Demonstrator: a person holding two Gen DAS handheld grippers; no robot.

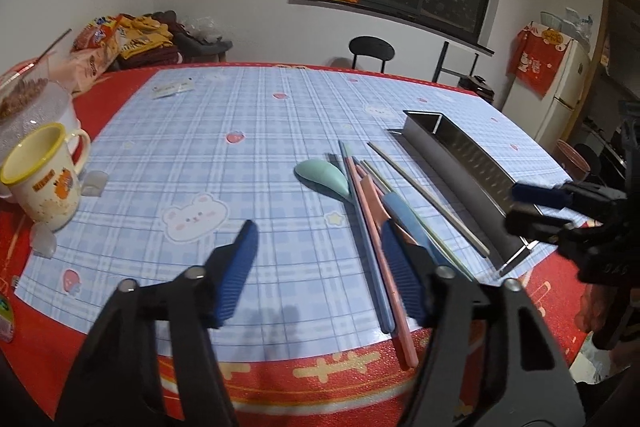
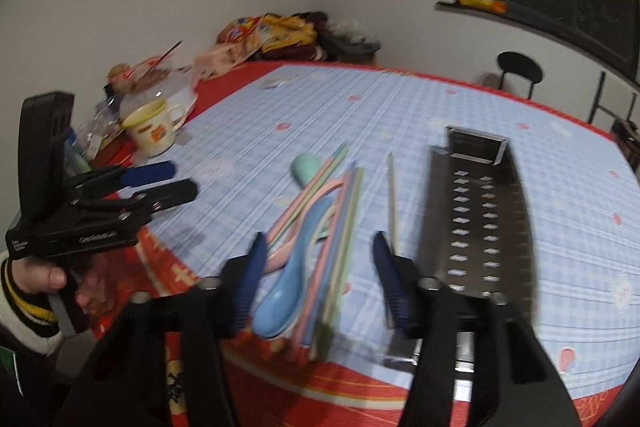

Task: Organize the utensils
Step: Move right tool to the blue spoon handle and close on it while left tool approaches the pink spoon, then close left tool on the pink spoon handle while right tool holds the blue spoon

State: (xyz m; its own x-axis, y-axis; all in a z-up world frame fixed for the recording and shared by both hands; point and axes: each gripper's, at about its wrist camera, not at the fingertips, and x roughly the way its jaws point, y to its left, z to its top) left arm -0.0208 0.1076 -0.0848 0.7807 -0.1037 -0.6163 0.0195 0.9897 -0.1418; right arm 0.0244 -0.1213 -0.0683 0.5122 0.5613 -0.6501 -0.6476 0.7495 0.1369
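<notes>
A pile of pastel utensils lies on the blue checked mat: a green spoon [image 1: 326, 179], a blue spoon [image 2: 286, 291], and pink and blue chopsticks [image 1: 378, 239]. A lone chopstick [image 1: 428, 199] lies beside a long perforated steel utensil tray [image 1: 464, 171], which also shows in the right wrist view [image 2: 476, 219]. My left gripper [image 1: 320, 247] is open and empty, just above the near end of the pile. My right gripper [image 2: 320, 259] is open and empty over the blue spoon. Each gripper shows in the other's view, the right one [image 1: 532, 205] and the left one [image 2: 180, 181].
A cream mug [image 1: 42, 179] with a yellow rim stands at the mat's left edge by a lidded container [image 1: 32, 107]. Snack bags and clothes [image 1: 128, 39] are piled at the far left corner. A black chair [image 1: 371, 53] stands behind the red-clothed table [image 1: 320, 375].
</notes>
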